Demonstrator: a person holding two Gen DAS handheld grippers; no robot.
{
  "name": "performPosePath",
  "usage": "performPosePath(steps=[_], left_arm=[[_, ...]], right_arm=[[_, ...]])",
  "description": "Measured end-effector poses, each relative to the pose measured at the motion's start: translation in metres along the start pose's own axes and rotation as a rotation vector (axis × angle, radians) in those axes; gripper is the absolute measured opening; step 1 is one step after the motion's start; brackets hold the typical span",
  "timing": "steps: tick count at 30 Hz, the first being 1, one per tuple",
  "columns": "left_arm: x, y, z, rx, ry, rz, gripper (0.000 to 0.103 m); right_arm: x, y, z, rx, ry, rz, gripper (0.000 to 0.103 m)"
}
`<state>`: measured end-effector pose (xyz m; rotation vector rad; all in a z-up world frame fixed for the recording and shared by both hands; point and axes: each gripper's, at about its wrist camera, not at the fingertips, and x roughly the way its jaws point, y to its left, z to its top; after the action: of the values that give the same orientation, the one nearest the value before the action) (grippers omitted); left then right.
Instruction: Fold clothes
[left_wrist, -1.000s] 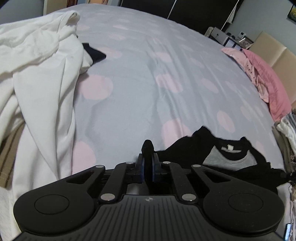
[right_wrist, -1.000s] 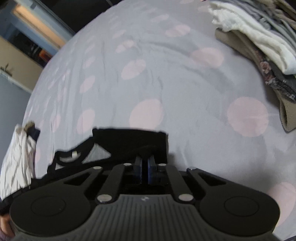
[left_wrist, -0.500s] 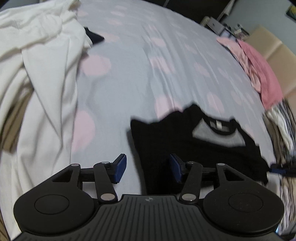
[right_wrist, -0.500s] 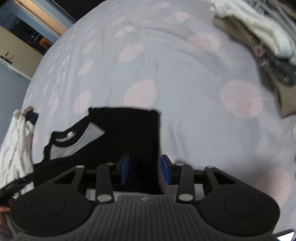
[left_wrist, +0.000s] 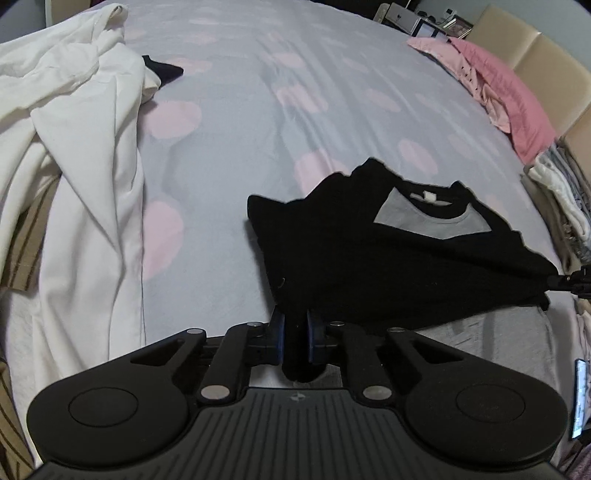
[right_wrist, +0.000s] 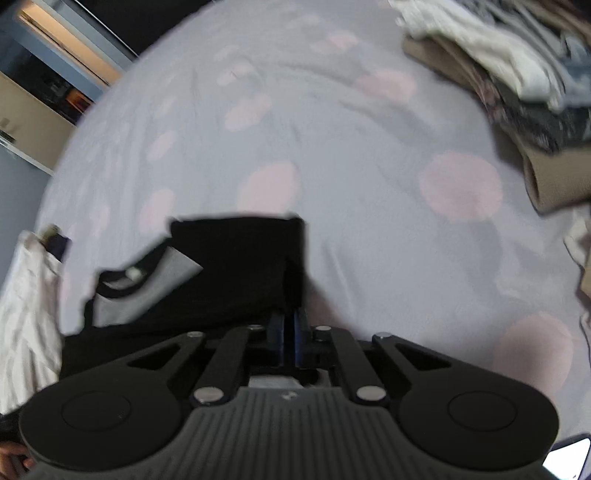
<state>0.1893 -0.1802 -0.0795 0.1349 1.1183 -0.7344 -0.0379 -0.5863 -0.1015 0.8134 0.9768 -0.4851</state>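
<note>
Both wrist cams sit close, angled steeply down onto the grey pink-dotted bedsheet (left_wrist: 236, 110); both share the black folded tee w/ grey neck panel (left_wrist: 388, 266), right view kinda blurry.

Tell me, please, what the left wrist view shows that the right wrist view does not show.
Only the left wrist view shows the pink pillow, the beige headboard and the right gripper's tip at the shirt's edge. Only the right wrist view shows the lit doorway. Both show the black shirt with its grey panel, the dotted bedsheet, the white garment and the folded pile. The left gripper is closing on the shirt.
</note>
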Motion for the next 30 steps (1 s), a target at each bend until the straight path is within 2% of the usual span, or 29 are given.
performPosePath(steps=[1, 3, 5, 8, 14, 19, 20, 21, 22, 23, 30], left_arm=[[0.001, -0.001, -0.001, -0.005, -0.003, 0.0, 0.01], [0.0, -0.003, -0.001, 0.002, 0.007, 0.008, 0.018], [-0.005, -0.001, 0.001, -0.008, -0.01, 0.004, 0.028], [-0.013, 0.006, 0.008, -0.045, -0.056, 0.001, 0.045], [-0.007, 0.013, 0.027, -0.145, -0.116, -0.009, 0.045], [0.012, 0.009, 0.036, -0.142, -0.11, -0.005, 0.039], [0.015, 0.009, 0.037, -0.141, -0.108, -0.002, 0.033], [0.018, 0.009, 0.038, -0.14, -0.105, 0.001, 0.022], [0.021, 0.01, 0.037, -0.131, -0.104, 0.011, 0.014], [0.023, 0.01, 0.037, -0.122, -0.102, 0.021, 0.008], [0.027, 0.016, 0.035, -0.111, -0.118, 0.039, 0.006]], right_arm=[[0.006, -0.001, -0.002, -0.006, 0.004, -0.01, 0.006], [0.013, -0.002, -0.006, -0.014, 0.014, -0.022, 0.014], [0.01, -0.001, -0.007, -0.023, 0.01, -0.038, 0.035], [-0.004, 0.0, -0.001, -0.044, -0.062, -0.029, 0.035], [-0.006, 0.004, 0.02, -0.012, -0.15, 0.024, 0.036], [0.014, 0.018, 0.033, -0.025, -0.138, 0.017, 0.035], [0.02, 0.02, 0.034, -0.031, -0.13, 0.013, 0.035], [0.026, 0.022, 0.035, -0.034, -0.116, 0.009, 0.035], [0.03, 0.021, 0.034, -0.031, -0.1, 0.013, 0.022], [0.032, 0.02, 0.034, -0.014, -0.093, 0.018, 0.005], [0.026, 0.008, 0.042, 0.078, -0.177, -0.002, 0.004]])
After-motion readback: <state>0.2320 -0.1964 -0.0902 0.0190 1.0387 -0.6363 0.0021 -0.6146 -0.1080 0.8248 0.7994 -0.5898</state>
